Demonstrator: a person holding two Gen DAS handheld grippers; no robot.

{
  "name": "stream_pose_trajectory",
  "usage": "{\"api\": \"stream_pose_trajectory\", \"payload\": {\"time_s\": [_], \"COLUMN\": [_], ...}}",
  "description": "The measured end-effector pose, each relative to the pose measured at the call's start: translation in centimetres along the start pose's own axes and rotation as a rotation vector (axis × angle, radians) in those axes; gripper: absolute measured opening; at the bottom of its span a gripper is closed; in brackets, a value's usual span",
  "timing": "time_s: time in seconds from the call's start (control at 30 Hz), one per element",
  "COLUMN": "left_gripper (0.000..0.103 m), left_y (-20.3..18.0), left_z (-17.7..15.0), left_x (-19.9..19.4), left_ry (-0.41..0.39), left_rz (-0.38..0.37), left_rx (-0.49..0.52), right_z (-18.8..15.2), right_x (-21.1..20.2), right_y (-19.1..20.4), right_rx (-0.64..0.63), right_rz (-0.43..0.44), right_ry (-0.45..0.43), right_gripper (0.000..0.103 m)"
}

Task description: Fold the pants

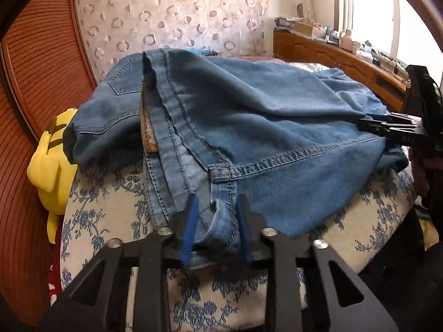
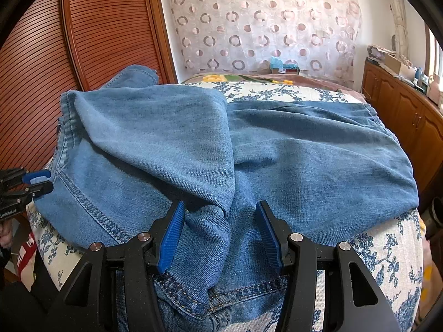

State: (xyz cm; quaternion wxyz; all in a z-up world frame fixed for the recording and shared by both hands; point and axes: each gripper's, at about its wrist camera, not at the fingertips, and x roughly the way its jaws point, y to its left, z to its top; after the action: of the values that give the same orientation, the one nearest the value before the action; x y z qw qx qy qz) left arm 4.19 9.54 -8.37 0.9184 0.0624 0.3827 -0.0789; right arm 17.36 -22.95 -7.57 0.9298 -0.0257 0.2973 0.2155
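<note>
- Across the middle of both views, the jeans [image 1: 249, 116] lie spread on a bed, on a bedspread [image 1: 110, 221] printed with blue flowers; one part is doubled over the rest.
- Lower centre of the left wrist view: the left tongs [image 1: 217, 228] are clamped on a bunched edge of the jeans, beside a belt loop. Denim fills the gap between the blue pads [image 1: 191, 227], which press it on both sides.
- Left edge of the right wrist view: the same tongs appear again, nipping the jeans' edge, blue pad uppermost.
- Lower centre of the right wrist view: the right tongs [image 2: 221, 238] stand apart. A fold of denim lies between the ribbed blue pads [image 2: 171, 238]. The left-hand pad sits against the cloth; the right-hand pad shows clear of it. No grip evident.
- Right edge of the left wrist view: the right tongs [image 1: 387, 128] reach in over the far side of the jeans, with part of a hand [image 1: 418, 166] below them.
- Upper left of both views: a slatted wooden door [image 1: 41, 83].
- Left edge of the left wrist view: a yellow soft toy [image 1: 52, 163] sits against the bed, touching the jeans' side.
- Top centre: a curtain [image 2: 263, 19] with a ring pattern.
- Upper right: a wooden cabinet [image 2: 401, 105] carrying clutter on its top.
</note>
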Motion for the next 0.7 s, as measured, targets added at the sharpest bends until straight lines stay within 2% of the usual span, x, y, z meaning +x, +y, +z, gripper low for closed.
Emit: {"api": "stream_pose_trajectory", "payload": {"time_s": [0.2, 0.27, 0.47, 0.63, 0.67, 0.7], "left_gripper": [0.015, 0.015, 0.015, 0.018, 0.021, 0.029], "left_y": [1.0, 1.1, 2.0, 2.4, 2.3, 2.2], "left_z": [-0.1, -0.4, -1.7, -1.8, -1.6, -1.4], "left_x": [-3.4, -3.9, -3.6, -3.9, -3.9, -3.9], "left_ry": [-0.090, -0.089, -0.051, -0.056, -0.056, -0.061], "left_rz": [-0.025, -0.013, 0.007, -0.005, -0.002, -0.001], "left_rx": [-0.046, -0.055, -0.083, -0.106, -0.103, -0.101], "right_z": [0.0, -0.1, -0.1, -0.3, -0.4, -0.5], "right_x": [0.1, -0.2, -2.6, -5.2, -5.5, -5.7], "right_y": [0.2, 0.3, -0.9, -5.2, -6.5, -7.4], "right_rx": [-0.003, -0.007, 0.001, 0.053, 0.076, 0.094], "right_rz": [0.010, 0.014, 0.024, -0.068, -0.101, -0.123], "right_ry": [-0.003, -0.014, -0.040, -0.073, -0.072, -0.070], "right_gripper": [0.056, 0.059, 0.060, 0.060, 0.060, 0.060]}}
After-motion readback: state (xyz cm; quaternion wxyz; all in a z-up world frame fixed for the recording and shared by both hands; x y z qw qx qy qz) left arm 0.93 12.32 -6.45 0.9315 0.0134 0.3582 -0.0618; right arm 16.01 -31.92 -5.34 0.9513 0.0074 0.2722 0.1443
